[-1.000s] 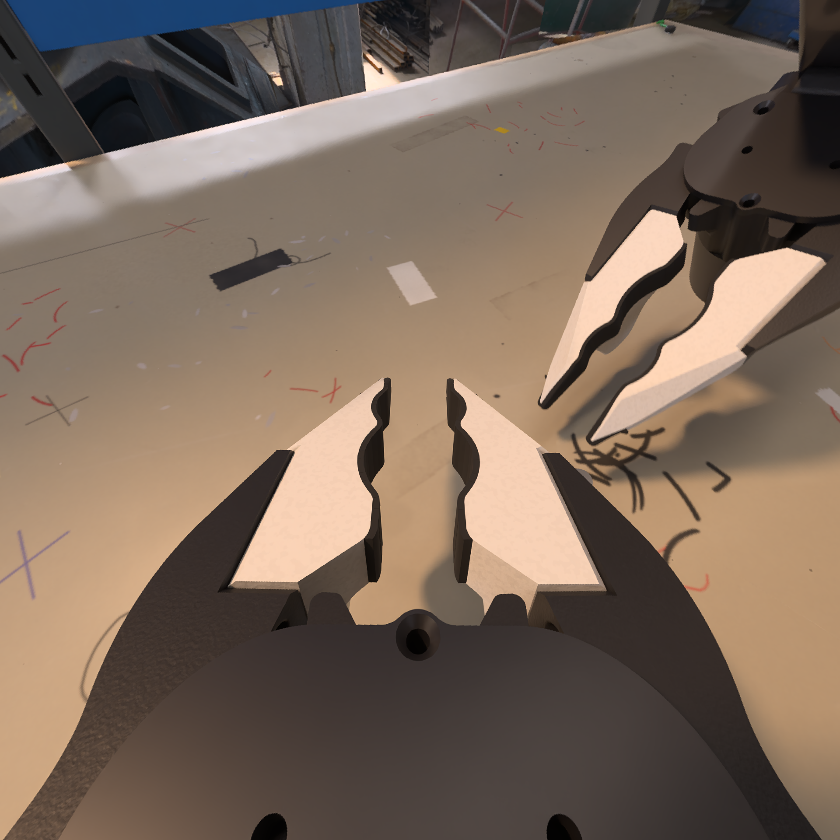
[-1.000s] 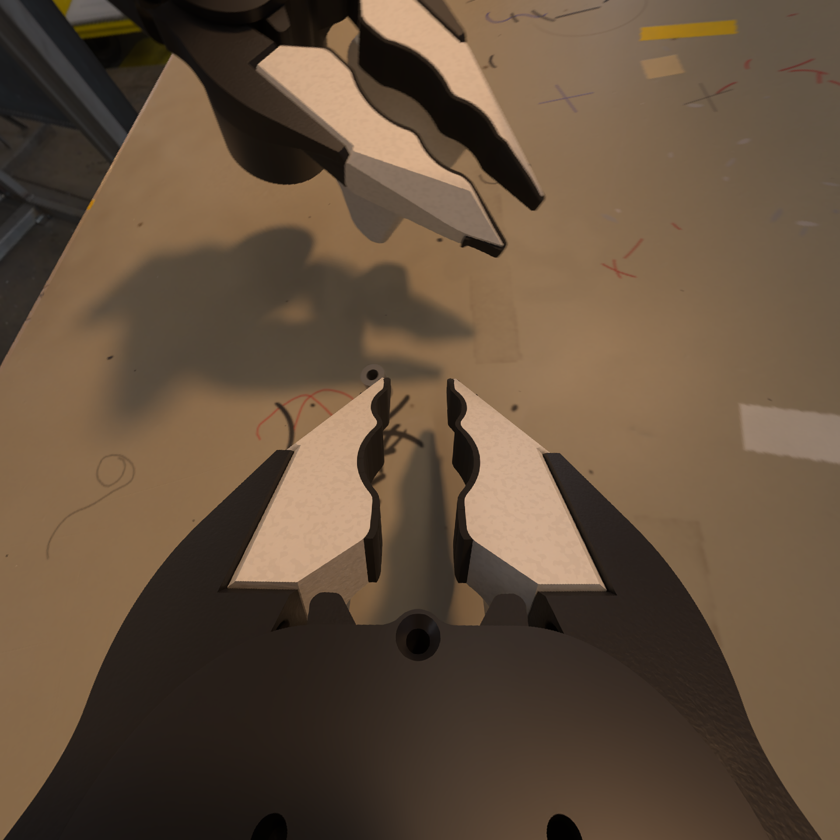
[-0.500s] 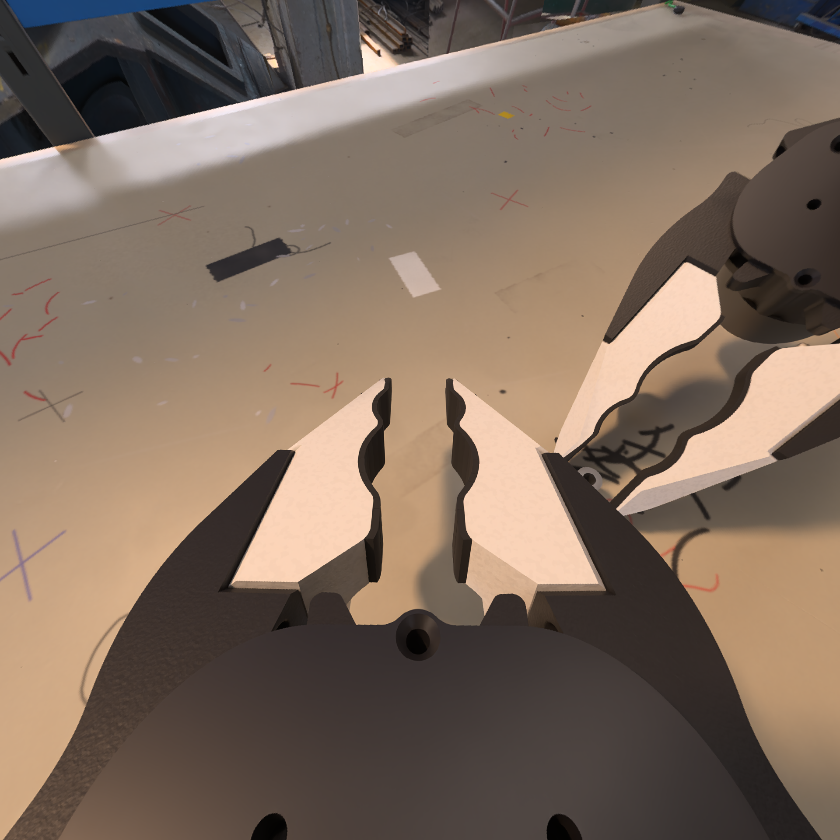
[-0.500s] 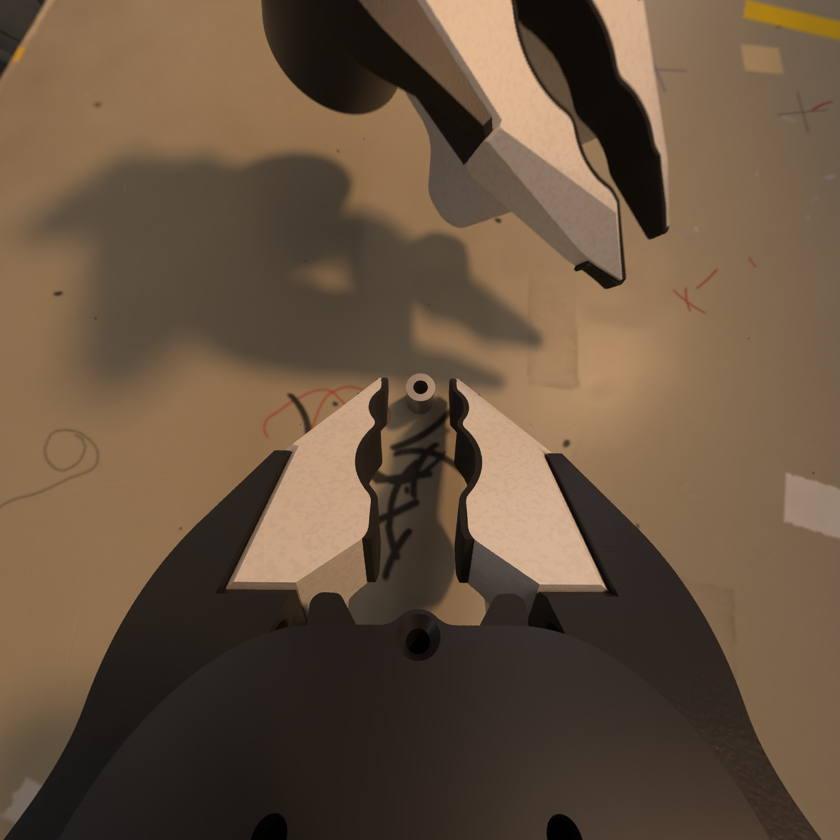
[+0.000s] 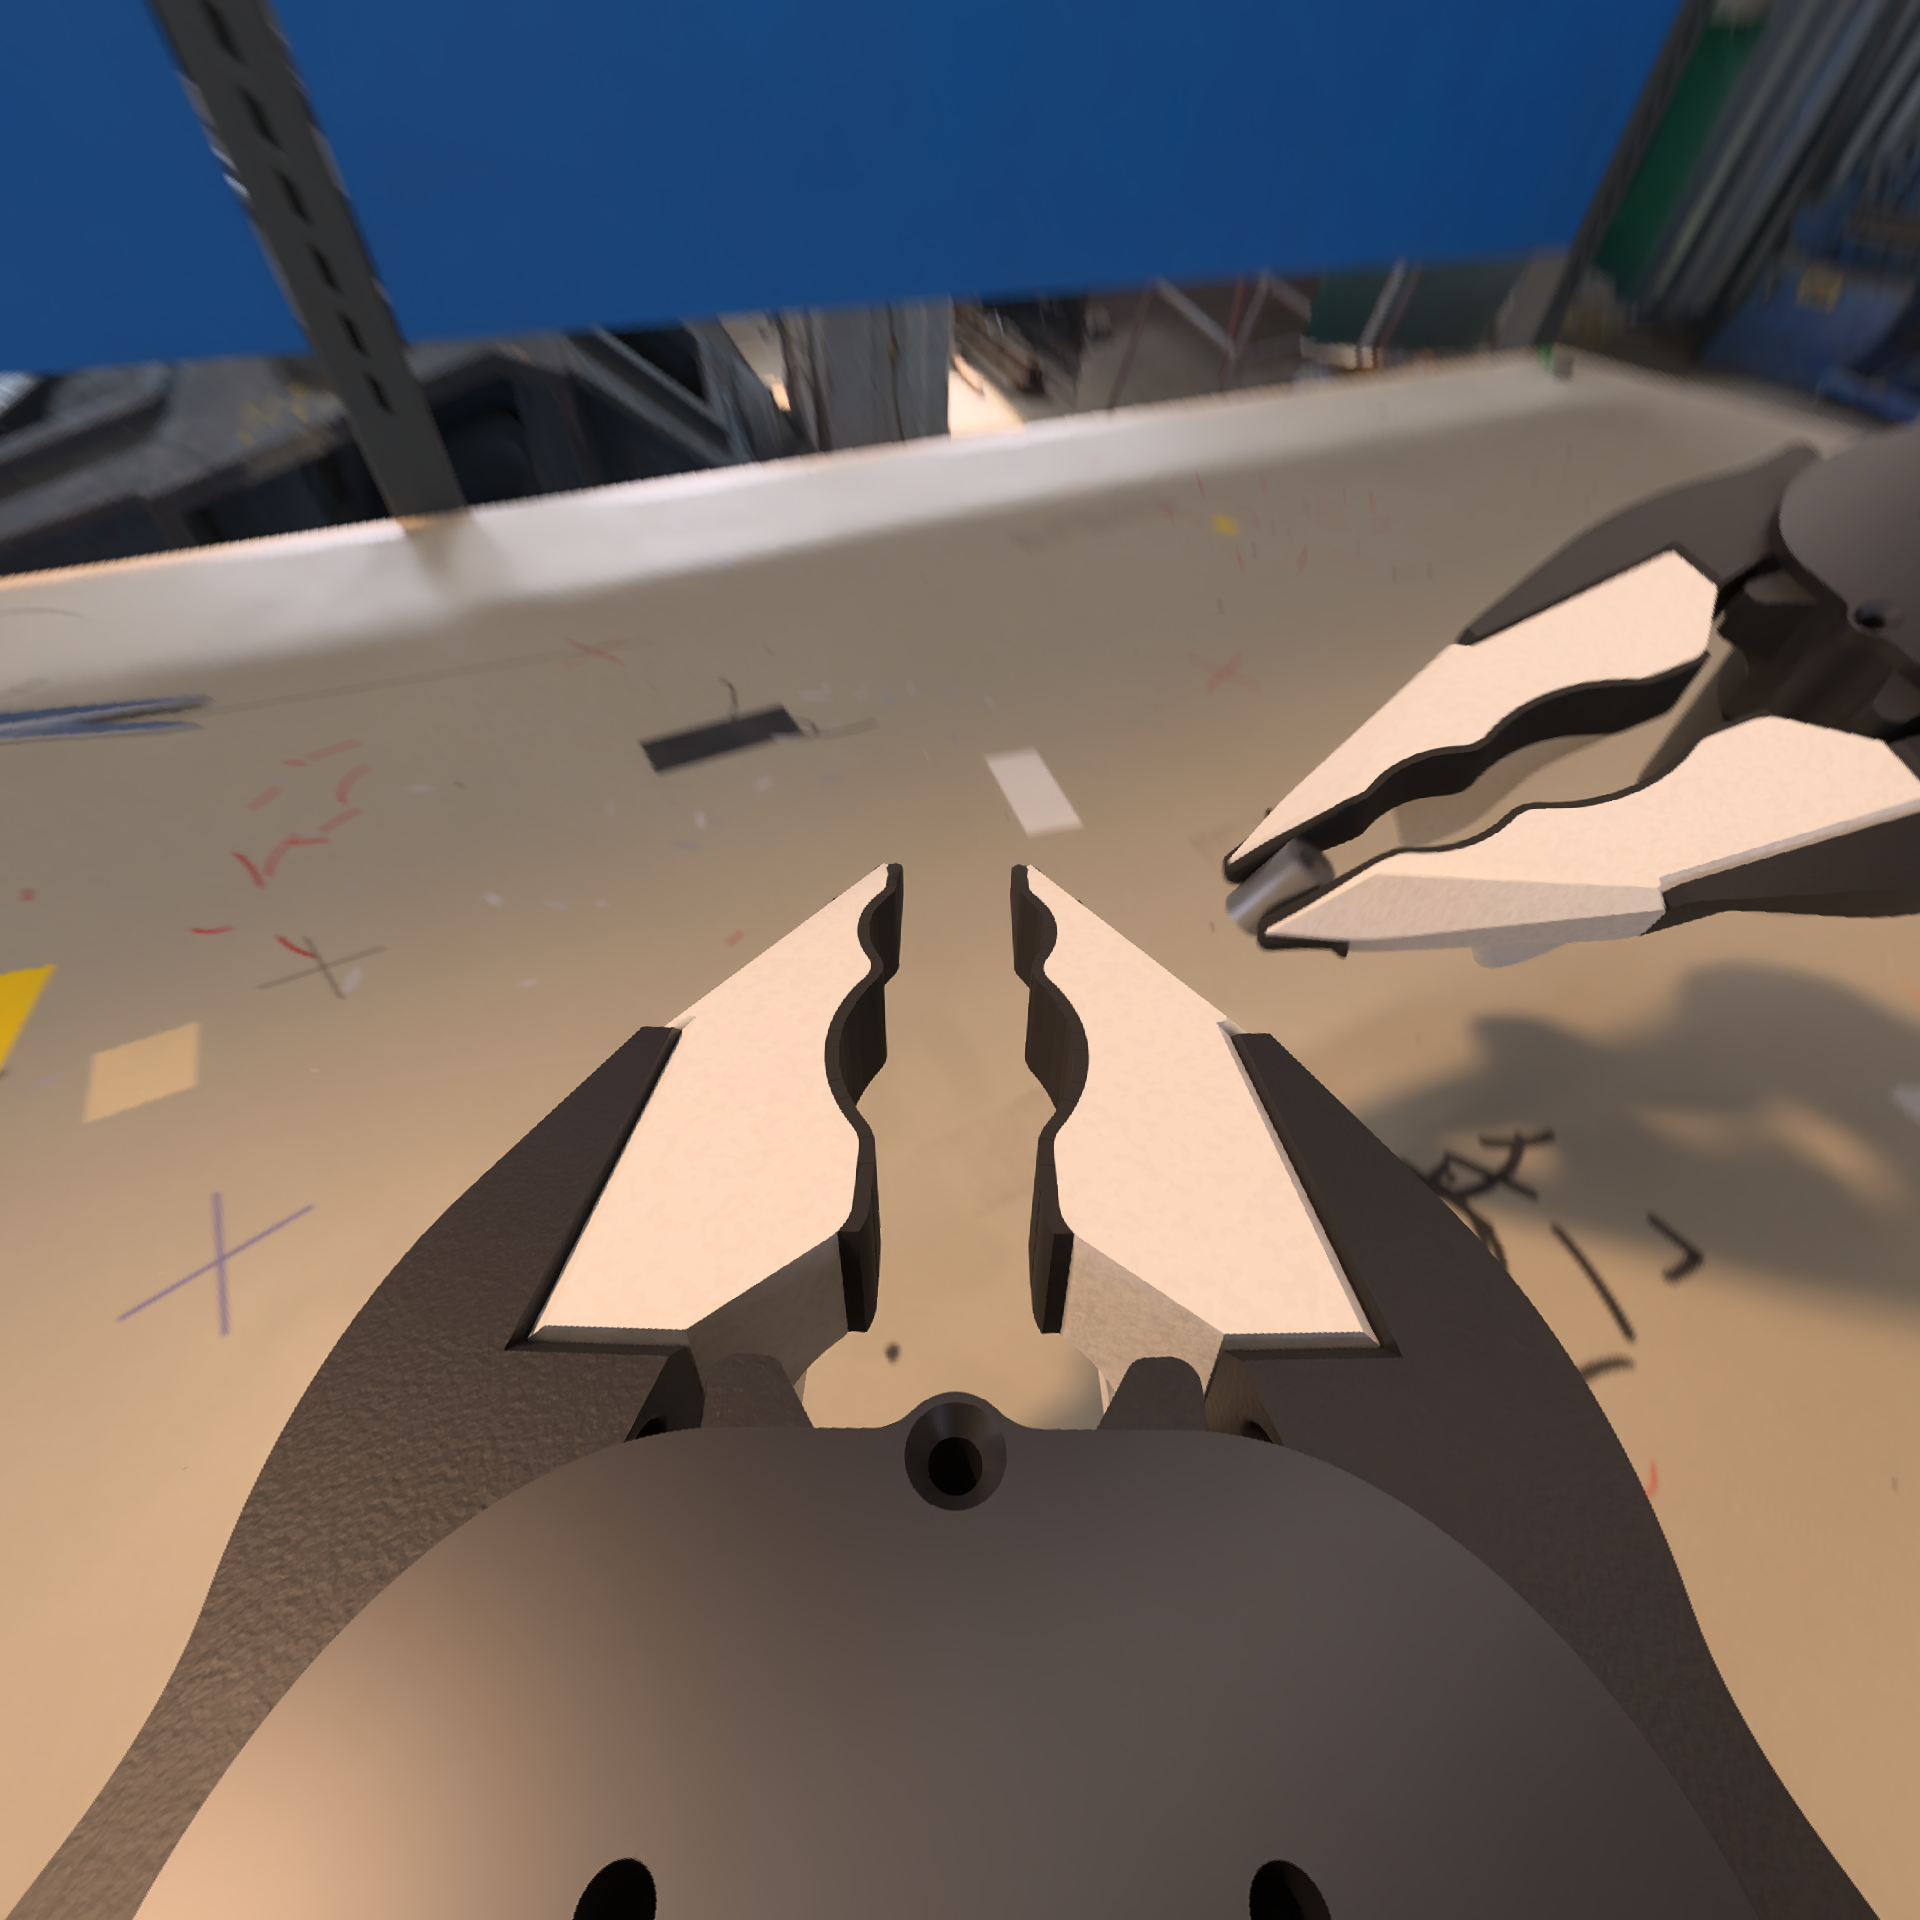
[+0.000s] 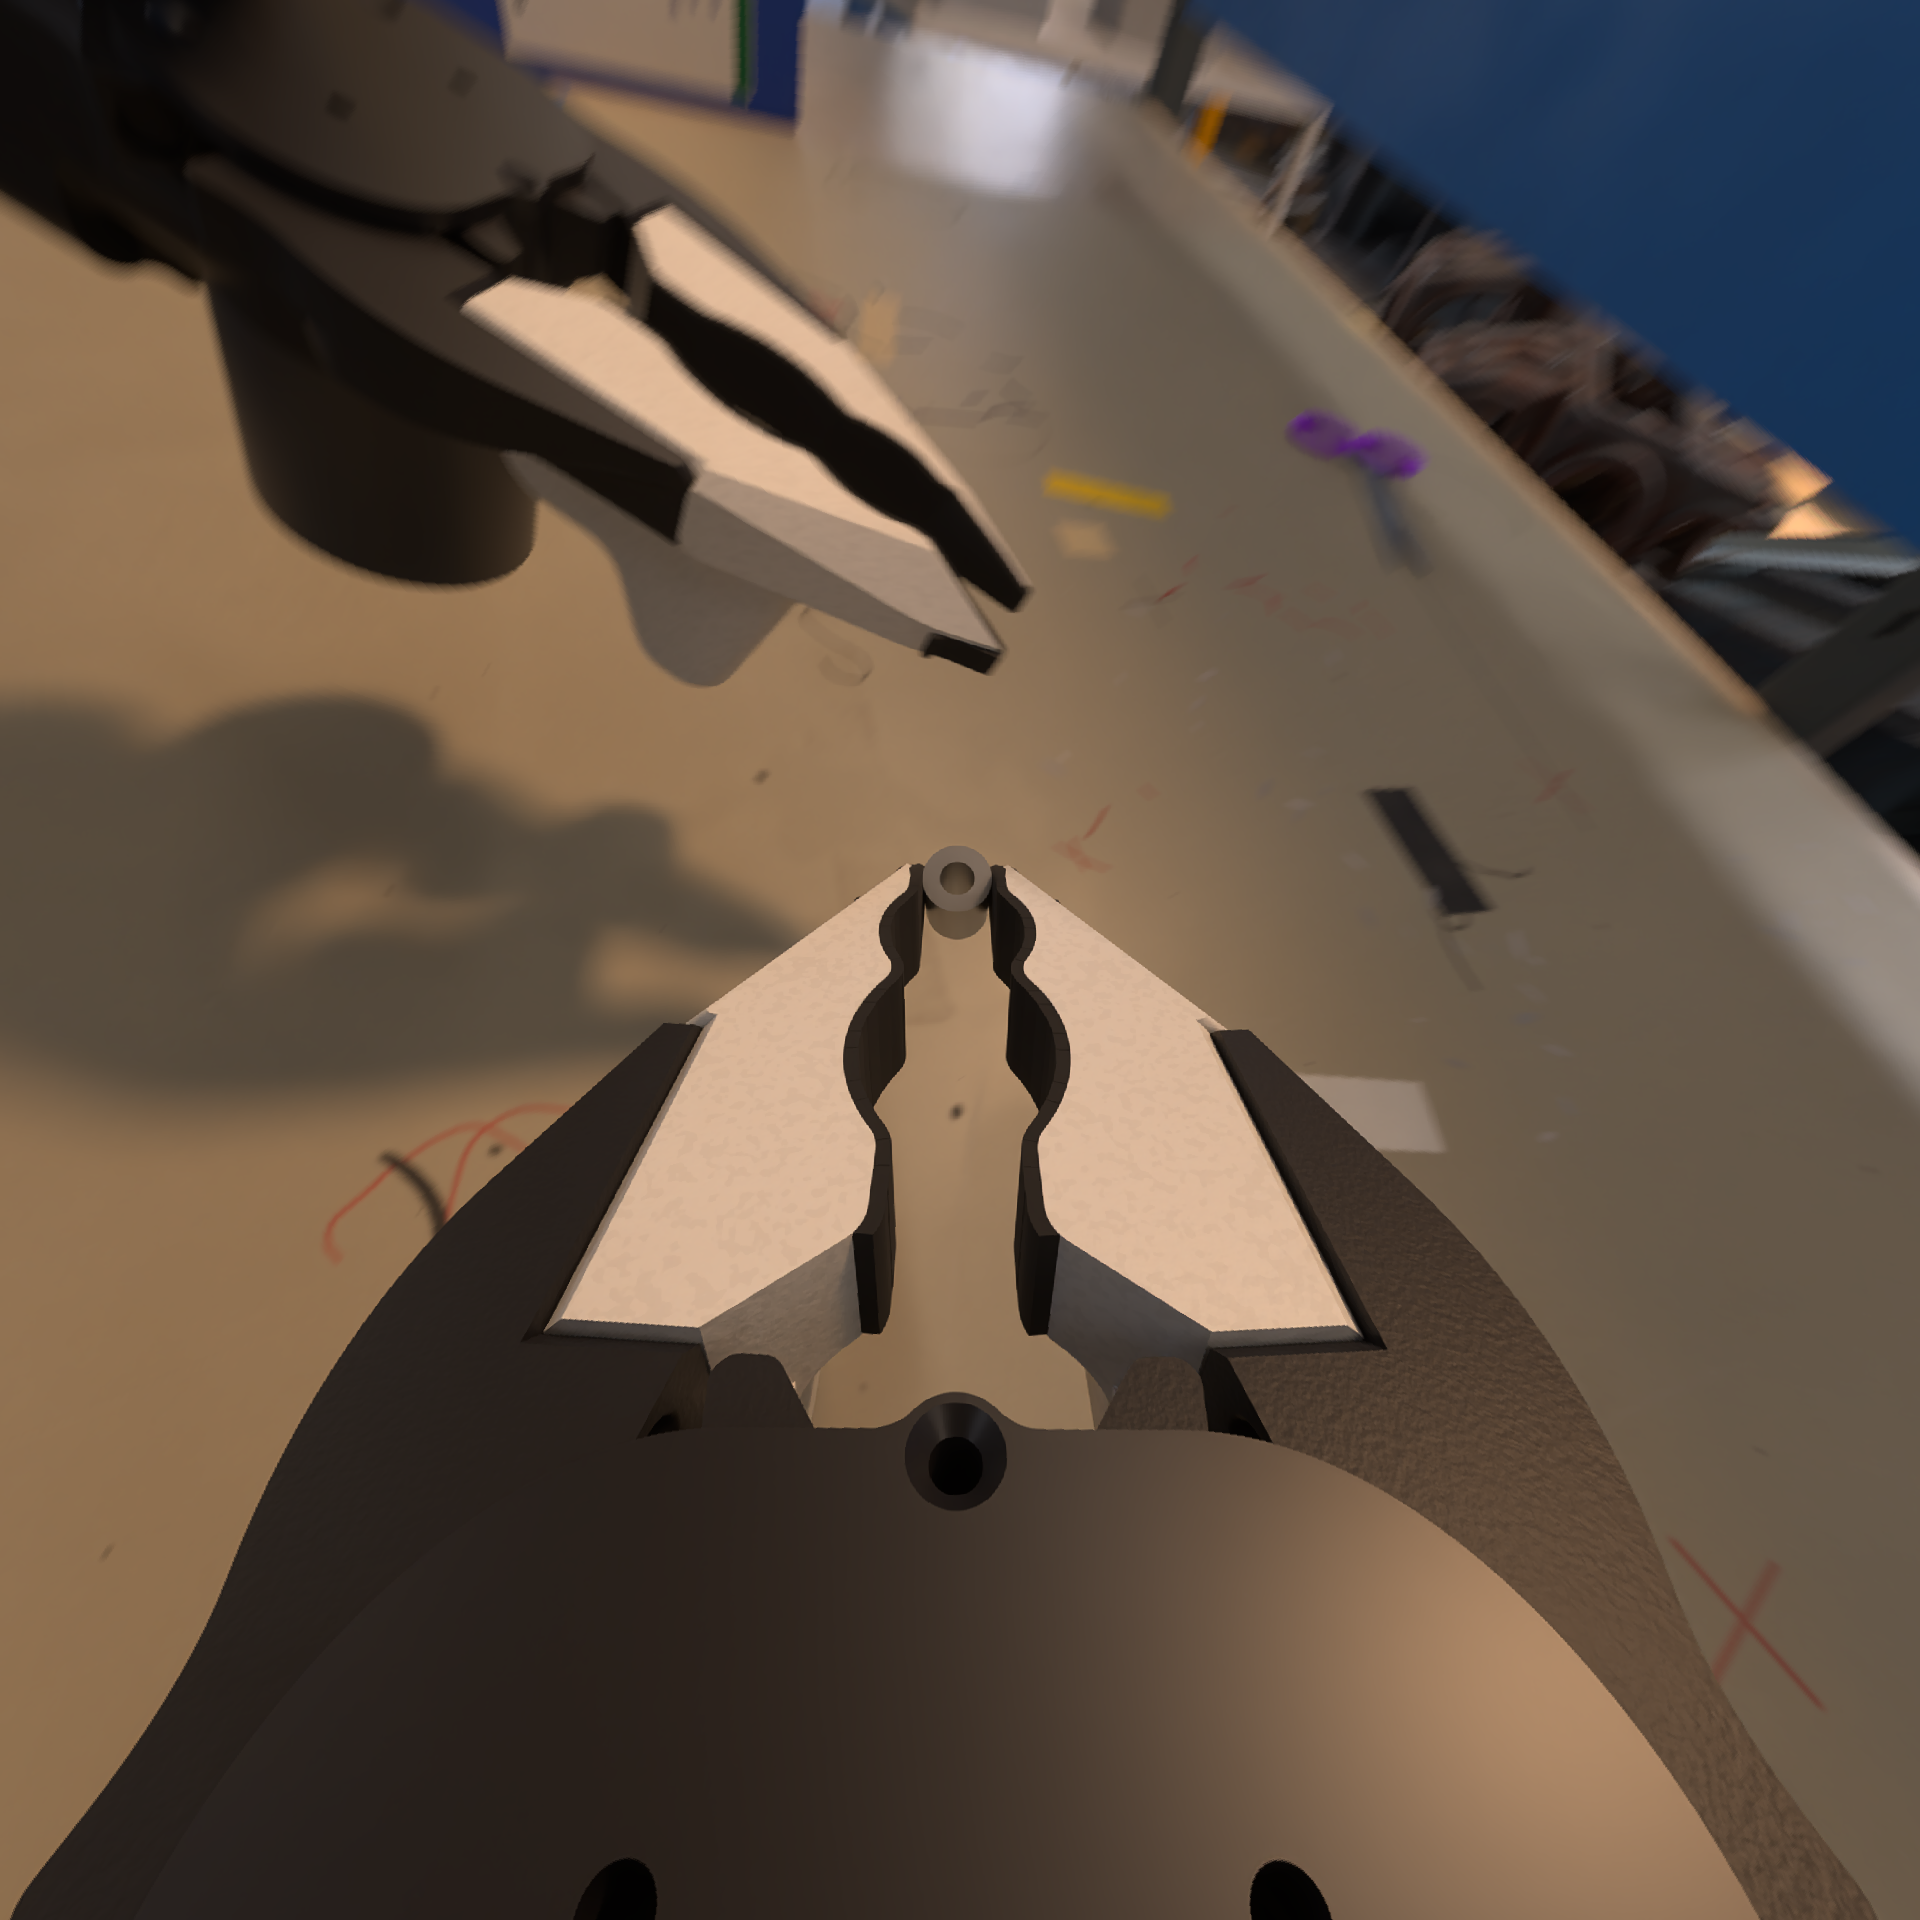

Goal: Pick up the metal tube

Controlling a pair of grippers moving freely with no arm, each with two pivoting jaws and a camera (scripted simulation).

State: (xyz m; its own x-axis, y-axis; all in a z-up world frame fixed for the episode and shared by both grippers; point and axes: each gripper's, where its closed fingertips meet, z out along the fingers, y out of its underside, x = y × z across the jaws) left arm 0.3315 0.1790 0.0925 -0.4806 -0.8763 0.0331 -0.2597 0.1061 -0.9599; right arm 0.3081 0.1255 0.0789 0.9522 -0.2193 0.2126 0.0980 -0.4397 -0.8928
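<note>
Right gripper (image 6: 956, 883) — fingertips clenched on the short grey metal tube (image 6: 956, 902), held clear above the tan workbench (image 6: 260, 935). Left gripper (image 5: 956, 883) — jaws parted, empty, well apart from the tube, off the surface. Far bench edge (image 5: 727, 509) lies beyond broad bare room; black tape strip (image 5: 722, 736) near it.

Tan scuffed table (image 5: 520, 1143), blue wall (image 5: 935, 135) behind

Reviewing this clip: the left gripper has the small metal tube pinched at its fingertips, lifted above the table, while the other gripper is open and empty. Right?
Wrong gripper. The right gripper pinches the metal tube at its fingertips above the table, as the right wrist view shows. The left gripper is the open, empty one.
</note>
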